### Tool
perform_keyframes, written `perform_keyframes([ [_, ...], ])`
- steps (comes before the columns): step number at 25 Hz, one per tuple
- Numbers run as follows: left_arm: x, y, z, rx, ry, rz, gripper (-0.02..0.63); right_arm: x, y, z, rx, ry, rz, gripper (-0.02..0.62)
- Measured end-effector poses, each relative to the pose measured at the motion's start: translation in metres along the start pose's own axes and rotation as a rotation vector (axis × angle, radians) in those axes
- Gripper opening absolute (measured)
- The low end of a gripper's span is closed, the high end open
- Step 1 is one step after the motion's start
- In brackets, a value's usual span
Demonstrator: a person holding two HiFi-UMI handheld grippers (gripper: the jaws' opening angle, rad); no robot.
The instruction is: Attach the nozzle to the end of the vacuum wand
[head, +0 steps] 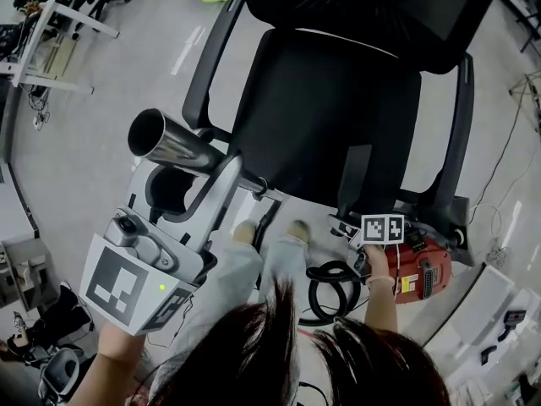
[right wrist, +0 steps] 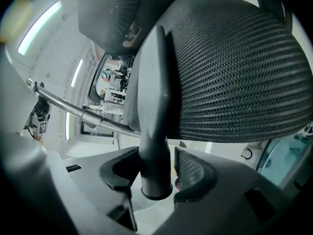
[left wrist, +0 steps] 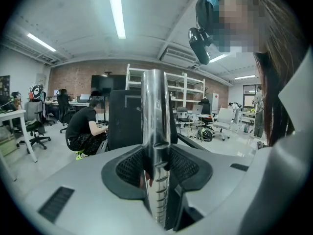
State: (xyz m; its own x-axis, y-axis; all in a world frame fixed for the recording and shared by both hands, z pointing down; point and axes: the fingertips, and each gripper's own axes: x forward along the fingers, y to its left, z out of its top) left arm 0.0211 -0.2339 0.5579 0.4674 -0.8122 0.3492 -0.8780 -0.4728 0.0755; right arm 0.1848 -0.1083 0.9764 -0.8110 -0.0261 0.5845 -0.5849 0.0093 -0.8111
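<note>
In the head view my left gripper [head: 213, 180] is shut on the chrome vacuum wand [head: 173, 145]. The wand's open end points up and to the left. The left gripper view shows the same wand [left wrist: 155, 131] clamped upright between the pads of that gripper [left wrist: 156, 180]. At the lower right my right gripper [head: 362, 218] is shut on a dark grey tapered nozzle [head: 355, 176], which points towards the chair. In the right gripper view the nozzle [right wrist: 156, 106] rises from this gripper [right wrist: 159, 173], round end nearest the camera. The wand [right wrist: 73, 109] crosses behind it, apart from it.
A black mesh office chair [head: 330, 100] stands right in front, close behind the nozzle. A red vacuum body [head: 420, 271] and a coiled black hose [head: 330, 290] lie on the floor by my right hand. Desks, shelves and a crouching person [left wrist: 85, 129] are further off.
</note>
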Motion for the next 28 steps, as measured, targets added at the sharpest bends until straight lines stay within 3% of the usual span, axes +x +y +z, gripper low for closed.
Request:
perform_keyframes([
  [8, 0.001, -0.003, -0.001, -0.035, 0.014, -0.012, 0.155, -0.002, 0.008, 0.001, 0.003, -0.016, -0.003, 0.179],
  [14, 0.003, 0.001, 0.004, -0.009, -0.008, 0.012, 0.155, -0.005, 0.013, -0.004, 0.019, -0.01, -0.013, 0.178],
  [21, 0.001, 0.0, 0.007, -0.003, -0.026, -0.012, 0.155, -0.015, 0.037, -0.004, 0.036, -0.092, 0.04, 0.178],
  [28, -0.001, -0.003, 0.007, 0.01, -0.018, -0.006, 0.155, -0.027, 0.06, -0.004, 0.031, -0.13, 0.03, 0.178],
])
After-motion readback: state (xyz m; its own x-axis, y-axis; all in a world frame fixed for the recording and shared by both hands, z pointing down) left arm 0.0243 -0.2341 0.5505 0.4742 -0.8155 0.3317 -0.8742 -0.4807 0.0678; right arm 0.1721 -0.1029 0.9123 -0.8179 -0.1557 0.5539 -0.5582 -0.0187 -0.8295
